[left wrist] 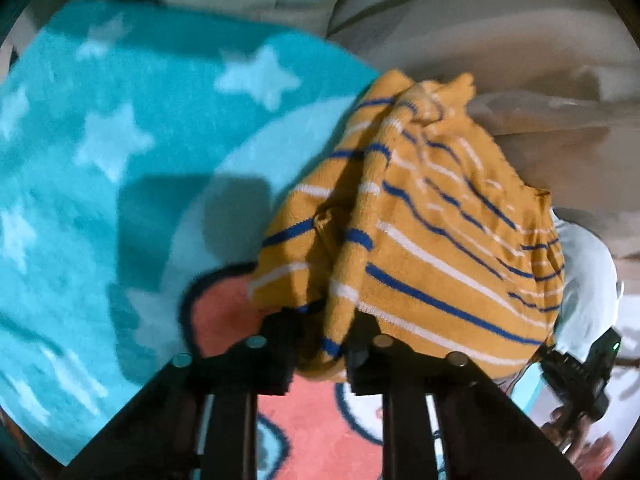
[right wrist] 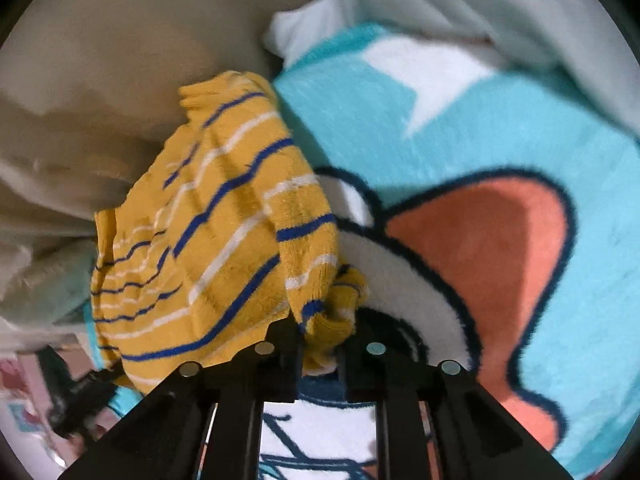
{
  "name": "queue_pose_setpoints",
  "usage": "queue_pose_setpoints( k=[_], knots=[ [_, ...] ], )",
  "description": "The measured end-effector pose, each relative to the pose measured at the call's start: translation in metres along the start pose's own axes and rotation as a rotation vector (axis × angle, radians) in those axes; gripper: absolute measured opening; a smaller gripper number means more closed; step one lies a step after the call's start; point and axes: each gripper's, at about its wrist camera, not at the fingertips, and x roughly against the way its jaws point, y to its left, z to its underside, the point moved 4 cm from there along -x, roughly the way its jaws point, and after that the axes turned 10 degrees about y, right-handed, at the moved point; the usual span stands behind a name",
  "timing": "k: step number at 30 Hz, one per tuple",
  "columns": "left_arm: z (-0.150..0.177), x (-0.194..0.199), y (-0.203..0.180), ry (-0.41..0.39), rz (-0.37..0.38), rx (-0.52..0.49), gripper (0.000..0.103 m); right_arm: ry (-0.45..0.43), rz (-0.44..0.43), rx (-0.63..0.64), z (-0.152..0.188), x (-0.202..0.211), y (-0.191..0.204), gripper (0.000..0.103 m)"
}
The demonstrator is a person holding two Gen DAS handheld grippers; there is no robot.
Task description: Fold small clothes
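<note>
Left wrist view: left tongs (left wrist: 320, 354) pinching a bunched edge of the striped yellow garment (left wrist: 416, 240), cloth wedged between the two black fingers. Right wrist view: right tongs (right wrist: 320, 354) likewise closed on a gathered corner of the same garment (right wrist: 208, 232).

Garment position: hanging from both pinch points, draped forward and away from each pair of tongs, above the blue star-patterned blanket (left wrist: 120, 120) with its pink and white cartoon print (right wrist: 492, 248). Far end resting toward the beige bedding (right wrist: 100, 80). Cannot tell whether the far end lies flat or is lifted clear.

Key relation: from the left tongs, bulk of the cloth spreading to the right; from the right tongs, spreading to the left. Held edge therefore spanning between the two hands, long axis running from one pinch to the other, remainder trailing forward. Neither hand judged nearer; both at the garment's near edge.

Condition: fabric rumpled, folds and a twisted ridge near the far end, stripes not aligned.

Judgement: early stage, cloth gripped but not spread. Next move likely calling for the hands to draw apart, tensioning the held edge before laying down. Risk: thin pinch slipping under tension.
</note>
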Motion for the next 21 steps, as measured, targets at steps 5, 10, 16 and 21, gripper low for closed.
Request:
queue_pose_setpoints(
  k=[5,10,16,21],
  knots=[
    [0.014,0.021,0.017,-0.001,0.026,-0.024,0.011,0.000,0.034,0.036,0.014,0.022,-0.001,0.010],
    [0.037,0.036,0.013,0.027,0.024,-0.066,0.010,0.030,-0.018,0.038,0.044,0.041,-0.019,0.010],
    [0.084,0.061,0.033,0.089,0.044,-0.078,0.010,0.104,-0.024,0.076,0.109,0.054,-0.031,0.010],
    [0.150,0.044,0.064,0.178,-0.013,-0.107,0.011,0.200,-0.011,0.092,0.180,0.043,-0.052,0.010]
  ],
)
